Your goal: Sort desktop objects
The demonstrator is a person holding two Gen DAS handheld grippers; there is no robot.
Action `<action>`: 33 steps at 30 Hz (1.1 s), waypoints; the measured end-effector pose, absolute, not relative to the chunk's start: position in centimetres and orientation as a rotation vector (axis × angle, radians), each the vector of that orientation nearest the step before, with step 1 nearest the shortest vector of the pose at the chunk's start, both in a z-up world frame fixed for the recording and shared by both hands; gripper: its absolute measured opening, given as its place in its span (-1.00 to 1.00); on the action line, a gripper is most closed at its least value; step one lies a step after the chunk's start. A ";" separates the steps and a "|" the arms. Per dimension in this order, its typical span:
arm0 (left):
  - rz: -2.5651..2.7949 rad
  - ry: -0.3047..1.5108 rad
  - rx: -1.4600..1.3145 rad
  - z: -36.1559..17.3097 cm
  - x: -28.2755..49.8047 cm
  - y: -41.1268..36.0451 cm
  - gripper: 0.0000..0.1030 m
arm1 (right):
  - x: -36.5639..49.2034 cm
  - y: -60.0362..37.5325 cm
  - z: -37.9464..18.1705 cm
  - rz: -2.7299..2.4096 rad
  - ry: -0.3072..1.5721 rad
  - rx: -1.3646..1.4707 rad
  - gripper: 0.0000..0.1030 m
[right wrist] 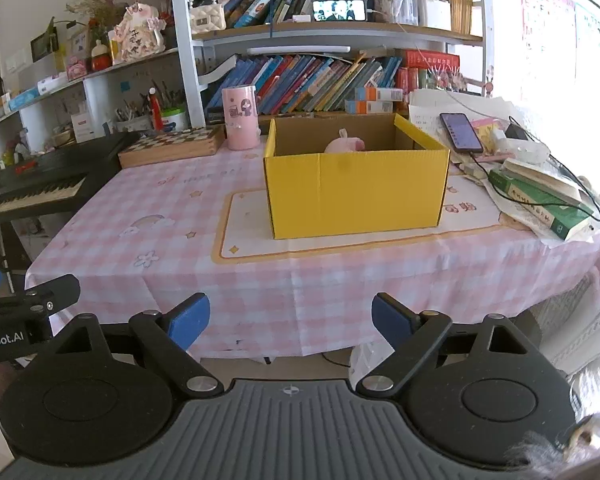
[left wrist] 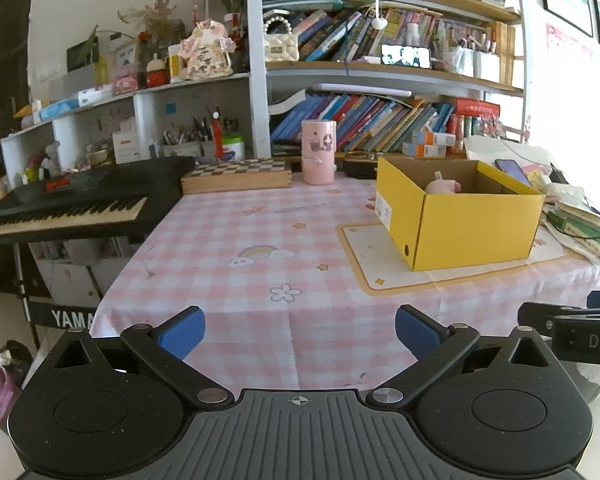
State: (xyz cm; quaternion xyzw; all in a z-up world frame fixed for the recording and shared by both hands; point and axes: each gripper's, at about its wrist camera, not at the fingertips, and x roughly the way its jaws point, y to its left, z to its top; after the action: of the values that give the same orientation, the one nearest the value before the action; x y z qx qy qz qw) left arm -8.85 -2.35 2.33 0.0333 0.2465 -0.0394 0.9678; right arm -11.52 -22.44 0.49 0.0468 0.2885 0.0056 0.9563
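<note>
Hovering low over the near edge of the pink-checked surface: left hand-held gripper, blue pads spread wide, nothing between them. Further left, a black keyboard; behind it, a chessboard box and a pink cylinder, upright. Right of centre, a yellow box on a cream mat — open-topped, with a pink plush inside. Right hand-held gripper also low at the near edge, jaws wide, empty. Far right — a phone and stacked books.
</note>
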 end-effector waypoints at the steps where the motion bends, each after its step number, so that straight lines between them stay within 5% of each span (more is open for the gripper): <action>1: -0.085 0.498 0.069 2.3 -8.9 -2.3 0.99 | -11.5 -22.4 0.5 0.012 0.588 0.096 0.71; 11: -0.081 0.519 0.071 2.0 -8.8 -2.1 1.00 | -11.5 -22.2 0.1 0.003 0.618 0.103 1.00; 33: -0.090 0.550 0.069 1.6 -8.4 -2.1 1.00 | -11.1 -22.0 -0.2 0.001 0.644 0.100 1.00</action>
State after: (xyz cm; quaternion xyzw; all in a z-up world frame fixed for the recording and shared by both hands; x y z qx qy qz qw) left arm -8.38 -2.15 1.63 0.0342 0.2712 -0.0442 0.9609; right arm -11.10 -22.01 -0.20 0.0491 0.3161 0.0005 0.9474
